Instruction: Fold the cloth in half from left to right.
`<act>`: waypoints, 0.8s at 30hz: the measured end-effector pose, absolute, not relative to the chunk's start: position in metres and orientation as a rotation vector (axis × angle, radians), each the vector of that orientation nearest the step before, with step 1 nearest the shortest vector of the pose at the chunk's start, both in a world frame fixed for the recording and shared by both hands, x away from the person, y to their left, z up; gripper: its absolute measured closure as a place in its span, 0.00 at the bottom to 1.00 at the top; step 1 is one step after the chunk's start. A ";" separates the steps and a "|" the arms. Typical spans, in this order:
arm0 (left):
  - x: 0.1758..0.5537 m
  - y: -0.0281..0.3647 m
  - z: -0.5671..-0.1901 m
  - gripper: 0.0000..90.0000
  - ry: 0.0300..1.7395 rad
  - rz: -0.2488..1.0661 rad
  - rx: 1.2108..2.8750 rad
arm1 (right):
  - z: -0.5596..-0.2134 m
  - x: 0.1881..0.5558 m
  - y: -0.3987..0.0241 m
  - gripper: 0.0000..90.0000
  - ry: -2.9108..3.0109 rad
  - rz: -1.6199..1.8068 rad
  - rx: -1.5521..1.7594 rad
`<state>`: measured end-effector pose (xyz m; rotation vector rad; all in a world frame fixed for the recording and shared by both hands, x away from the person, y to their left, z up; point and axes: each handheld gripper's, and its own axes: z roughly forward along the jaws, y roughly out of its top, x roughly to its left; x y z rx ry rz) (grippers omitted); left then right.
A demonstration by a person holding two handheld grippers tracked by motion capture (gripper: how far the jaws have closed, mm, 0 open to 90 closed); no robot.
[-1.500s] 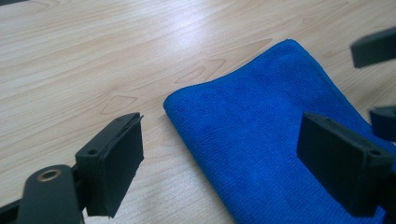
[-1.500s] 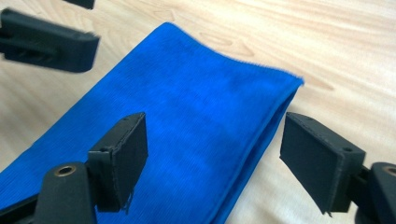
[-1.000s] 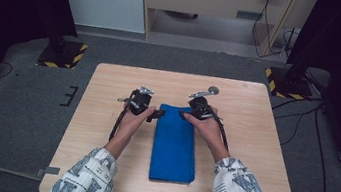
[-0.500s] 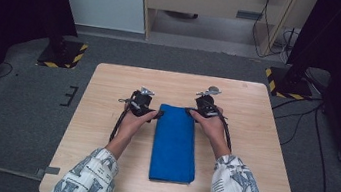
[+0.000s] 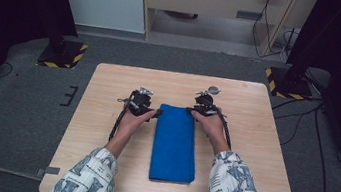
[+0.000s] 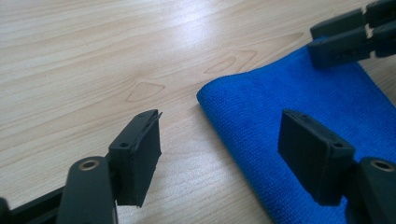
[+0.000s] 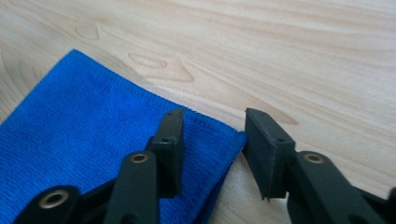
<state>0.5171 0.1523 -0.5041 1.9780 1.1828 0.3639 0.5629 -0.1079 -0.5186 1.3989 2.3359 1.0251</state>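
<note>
A folded blue towel [image 5: 174, 142] lies lengthwise on the wooden table [image 5: 257, 108]. My left gripper [image 5: 156, 112] sits at its far left corner. In the left gripper view, my left gripper [image 6: 219, 135] is open. One jaw is over bare wood and the other over the towel [image 6: 299, 93], and they have just been closing. My right gripper [image 5: 191, 110] is at the far right corner. In the right gripper view, my right gripper [image 7: 212, 135] straddles the corner of the towel [image 7: 84, 121]. Its jaws have just been closing, and the pads still stand off the cloth. The right gripper [image 6: 348, 37] also shows far off.
A small round metal piece [image 5: 214, 89] lies on the table just behind the right gripper. Black stand bases with yellow-striped edges [image 5: 63, 55] [image 5: 286, 84] sit on the grey floor beyond the table's far corners. Cables trail on the floor at the right.
The right hand has shifted a little to the right at the towel's far corner. The left hand and the towel have stayed where they were.
</note>
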 end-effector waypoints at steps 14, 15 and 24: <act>0.522 0.145 -0.514 0.38 1.186 0.365 1.979 | -0.525 0.556 -0.100 0.92 2.369 1.010 1.330; 0.523 0.144 -0.515 0.39 1.194 0.361 1.983 | -0.525 0.555 -0.100 0.93 2.372 1.011 1.325; 0.534 0.131 -0.522 0.45 1.199 0.362 2.001 | -0.527 0.551 -0.103 0.94 2.354 1.041 1.323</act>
